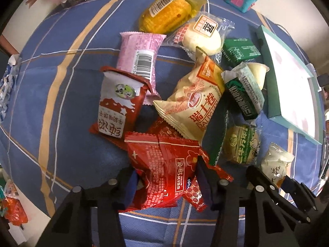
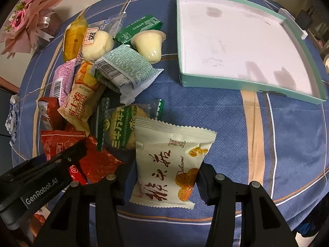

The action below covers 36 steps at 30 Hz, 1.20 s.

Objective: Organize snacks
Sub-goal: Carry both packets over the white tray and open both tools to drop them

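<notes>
A: Status? Both grippers are down in the snack pile.

B: Left gripper (image 1: 166, 182) has its jaws round the red Kiss packet (image 1: 164, 168) at the near edge of the pile, pinching it from both sides. Right gripper (image 2: 164, 182) brackets the white pastry packet (image 2: 168, 160), pads touching its edges; looks like a pinch, wrapper slightly bulged.

A: Target?

B: Teal box (image 2: 242, 84), empty, far right on the blue cloth (image 2: 205, 107). Well apart from the pile.

A: Tips?

B: Wrappers are slick and puffy. I'd grip the body, not the crimped seam. Lift straight up first: the red packet lies under the Swiss roll bag (image 1: 195, 100) and would drag it. Then set the packets flat in a far corner of the box.
</notes>
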{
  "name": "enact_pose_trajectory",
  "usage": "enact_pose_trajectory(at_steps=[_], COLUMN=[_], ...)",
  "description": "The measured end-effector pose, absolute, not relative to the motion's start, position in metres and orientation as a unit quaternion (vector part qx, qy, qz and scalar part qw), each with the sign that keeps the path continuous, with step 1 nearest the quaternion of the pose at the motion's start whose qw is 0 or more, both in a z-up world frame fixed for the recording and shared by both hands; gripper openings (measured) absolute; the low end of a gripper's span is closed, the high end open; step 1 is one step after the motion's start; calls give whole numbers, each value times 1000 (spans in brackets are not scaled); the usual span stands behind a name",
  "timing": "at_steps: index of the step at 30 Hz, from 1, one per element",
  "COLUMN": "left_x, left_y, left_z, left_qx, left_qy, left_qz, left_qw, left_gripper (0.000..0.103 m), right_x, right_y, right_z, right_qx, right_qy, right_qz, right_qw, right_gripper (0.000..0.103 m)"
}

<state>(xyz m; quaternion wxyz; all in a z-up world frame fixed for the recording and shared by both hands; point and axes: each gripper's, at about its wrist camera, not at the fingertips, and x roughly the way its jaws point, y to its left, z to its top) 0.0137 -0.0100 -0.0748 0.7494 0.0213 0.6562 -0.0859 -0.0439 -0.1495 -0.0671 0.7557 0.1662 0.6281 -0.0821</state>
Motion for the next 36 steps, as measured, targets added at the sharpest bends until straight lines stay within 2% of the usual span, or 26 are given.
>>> enact_pose_trajectory(at_steps=[10,20,36], left_x=[-2,18,57], left_y=[7,-47,-190], left_z=[-23,29,8], left_qx=[6,32,57], left_qy=[614,562,524], left_qz=[-101,-153,-258], left_qw=[783,812,809], left_gripper=[53,53,53], right_x=[-66,-50,-54], right_y=[-162,-229,-350], right_z=[3,29,14], right_qx=[189,198,245], right_qy=[593,535,491], right_qz=[-75,-173,-297], right_qw=[779,803,781], right_gripper=[52,53,53])
